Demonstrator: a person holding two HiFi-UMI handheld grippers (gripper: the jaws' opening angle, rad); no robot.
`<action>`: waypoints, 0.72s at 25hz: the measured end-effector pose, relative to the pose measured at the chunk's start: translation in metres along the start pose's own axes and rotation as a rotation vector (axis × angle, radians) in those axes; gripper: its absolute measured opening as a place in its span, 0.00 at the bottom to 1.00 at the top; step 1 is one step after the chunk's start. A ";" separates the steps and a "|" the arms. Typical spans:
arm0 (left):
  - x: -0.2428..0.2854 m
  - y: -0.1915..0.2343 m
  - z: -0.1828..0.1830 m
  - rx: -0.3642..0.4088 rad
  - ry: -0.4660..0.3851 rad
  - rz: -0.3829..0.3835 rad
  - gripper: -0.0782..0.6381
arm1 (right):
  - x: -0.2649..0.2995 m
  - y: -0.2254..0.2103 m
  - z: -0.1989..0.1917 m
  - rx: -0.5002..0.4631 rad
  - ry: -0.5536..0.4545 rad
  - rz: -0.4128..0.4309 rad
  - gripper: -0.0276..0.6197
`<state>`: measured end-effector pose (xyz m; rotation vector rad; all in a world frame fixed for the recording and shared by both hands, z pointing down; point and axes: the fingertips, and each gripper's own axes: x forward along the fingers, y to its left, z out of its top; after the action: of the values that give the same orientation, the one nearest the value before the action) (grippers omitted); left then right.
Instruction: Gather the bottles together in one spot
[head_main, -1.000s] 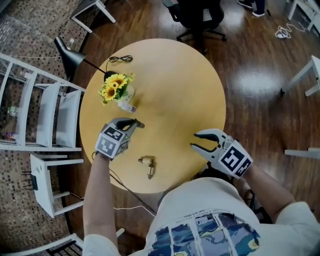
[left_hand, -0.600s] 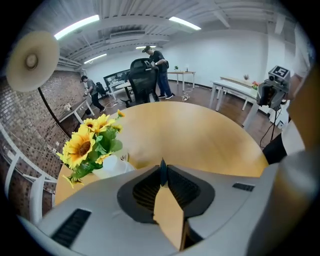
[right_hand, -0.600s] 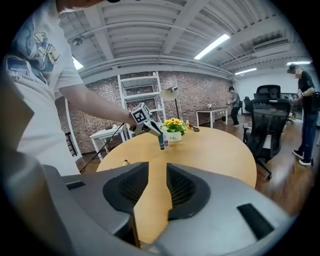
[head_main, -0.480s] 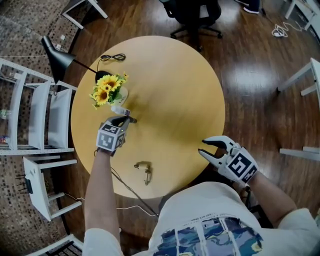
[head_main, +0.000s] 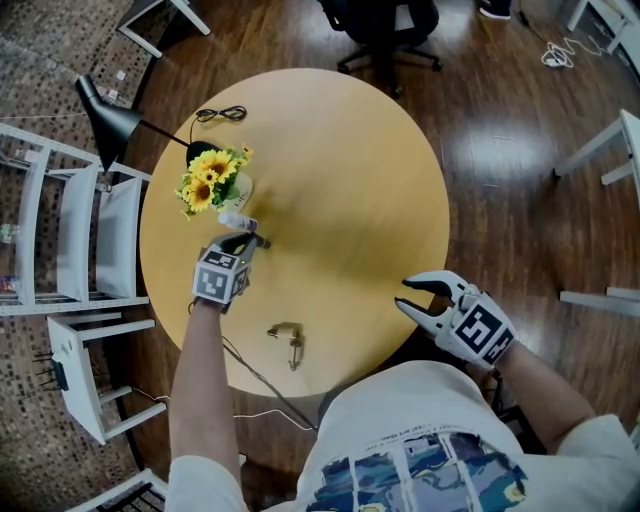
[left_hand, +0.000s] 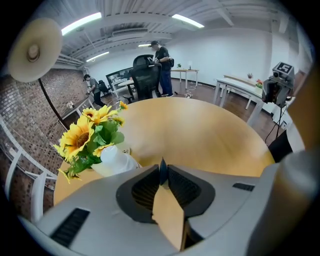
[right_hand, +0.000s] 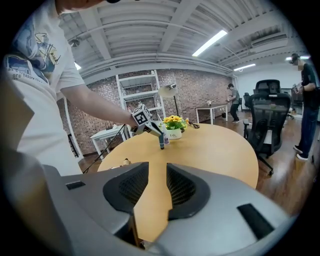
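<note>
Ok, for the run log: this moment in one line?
left gripper shut on slim dark bottle | bottle upright beside white bottle, flowerpot | right gripper open, empty

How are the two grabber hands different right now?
The left gripper has its jaws squeezed shut on a thin dark bottle; the right gripper has its jaws apart, nothing between them. The left gripper reaches in beside the sunflowers; the right gripper hangs by the table edge near the person. Both are grey with a marker cube.
</note>
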<state>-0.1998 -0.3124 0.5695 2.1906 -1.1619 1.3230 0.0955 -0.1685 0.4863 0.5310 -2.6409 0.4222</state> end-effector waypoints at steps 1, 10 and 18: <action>0.000 0.001 0.000 0.000 0.001 0.004 0.19 | 0.000 0.000 0.000 0.000 0.001 0.001 0.24; -0.005 0.003 0.002 -0.008 -0.004 0.008 0.26 | -0.001 0.003 -0.001 0.001 0.003 0.004 0.24; -0.020 0.001 0.002 0.031 -0.024 0.036 0.27 | 0.003 0.014 0.004 -0.019 -0.007 0.008 0.24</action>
<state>-0.2041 -0.3050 0.5514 2.2230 -1.2036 1.3414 0.0853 -0.1588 0.4812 0.5165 -2.6520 0.3980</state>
